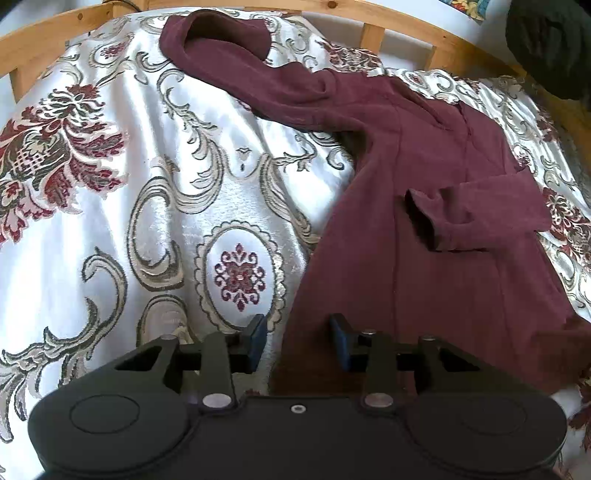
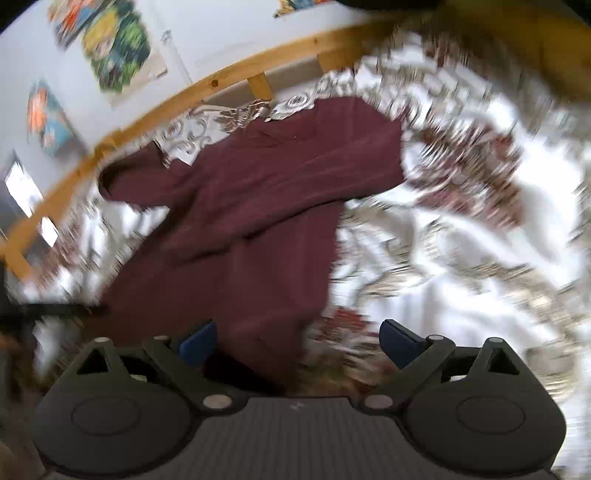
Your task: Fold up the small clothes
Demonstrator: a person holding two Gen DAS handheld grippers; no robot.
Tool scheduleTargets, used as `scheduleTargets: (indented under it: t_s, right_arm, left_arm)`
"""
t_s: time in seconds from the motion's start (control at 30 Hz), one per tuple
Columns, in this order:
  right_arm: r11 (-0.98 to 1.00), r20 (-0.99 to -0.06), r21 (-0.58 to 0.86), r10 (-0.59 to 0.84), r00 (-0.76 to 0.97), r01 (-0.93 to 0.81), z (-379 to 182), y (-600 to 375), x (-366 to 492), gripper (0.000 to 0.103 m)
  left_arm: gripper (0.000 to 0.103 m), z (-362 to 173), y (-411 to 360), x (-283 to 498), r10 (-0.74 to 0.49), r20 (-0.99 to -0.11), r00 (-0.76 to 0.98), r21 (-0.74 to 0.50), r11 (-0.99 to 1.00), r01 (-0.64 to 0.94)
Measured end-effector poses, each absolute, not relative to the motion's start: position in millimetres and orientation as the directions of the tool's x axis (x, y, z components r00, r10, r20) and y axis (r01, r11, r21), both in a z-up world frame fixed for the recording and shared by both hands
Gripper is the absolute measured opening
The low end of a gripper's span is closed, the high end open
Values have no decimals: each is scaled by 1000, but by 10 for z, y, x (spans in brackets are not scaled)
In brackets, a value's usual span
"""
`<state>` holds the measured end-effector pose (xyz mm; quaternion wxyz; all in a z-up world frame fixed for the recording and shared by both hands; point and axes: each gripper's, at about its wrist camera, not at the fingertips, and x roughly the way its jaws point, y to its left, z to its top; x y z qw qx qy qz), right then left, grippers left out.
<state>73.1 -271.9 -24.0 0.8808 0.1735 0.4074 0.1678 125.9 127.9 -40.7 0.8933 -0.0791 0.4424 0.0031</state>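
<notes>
Nearest to the left camera, the left gripper (image 1: 297, 341) points down at the lower edge of a dark red garment (image 1: 424, 221). Its two blue pads (image 1: 256, 341) stand partly apart with the corner of the hem between them, but I cannot tell if the pads already press on the cloth or only stand beside it. The right gripper (image 2: 298, 343) hangs over the other side of the same hem, and its jaws are spread wide with nothing pinched; one blue pad is over the cloth and the other is over the bedcover. The right view is smeared, so small details there are not readable. The garment lies flat on a white satin bedcover (image 1: 147, 184) with dark red flowers and grey-beige scrolls, and it looks like a small long-sleeved dress or top. Its body widens toward the grippers. One sleeve (image 1: 480, 218) is folded across the front, with the cuff resting on the middle of the body. The other sleeve (image 1: 236, 62) stretches out over the bedcover, away from the body, and its open cuff lies near the far edge of the bed. Behind the cover runs a light wooden bed rail (image 1: 373, 33) with short upright slats. Beyond the rail there is a pale wall, and in the right view some colourful posters (image 2: 118, 48) hang on it.
</notes>
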Motion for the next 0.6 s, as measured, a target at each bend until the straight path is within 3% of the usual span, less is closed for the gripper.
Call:
scheduleTargets:
  t_s: [0.07,0.13,0.17,0.23,0.37,0.47,0.6]
  right_arm:
    - [881,-681,457,436,589,-124,-319,-2698,835,82]
    - [884,-708,457,425,564,-93,-406,-2733,892,53]
    - [882,-710,464,429,558,-87,-424,-2757,892,45]
    - [864,-699,494,458,550,-92,-443,-2830,857,9]
    - [841,-629,524,488,605,-135,-206,-2963,736,7]
    - [825,-565,541,500,656,-162,93,-3158,631,6]
    - [824,-549,545,490,677,-154,359,-3438,534,6]
  left_arm:
    - [15,-396,1255,1258,-89,-788,609,-156,986,-57]
    - [8,-378,1229,1257,-117,-785,609,-182,982,-47]
    - [4,-359,1213,1256,-116,-785,609,-184,982,-50]
    - [3,-309,1185,1247,-123,-785,607,-193,980,-52]
    - [2,-92,1122,1167,-145,-776,614,-239,968,-74]
    - [2,65,1110,1070,-220,-765,606,-348,932,-101]
    - [2,125,984,825,-297,-754,586,-429,898,-97]
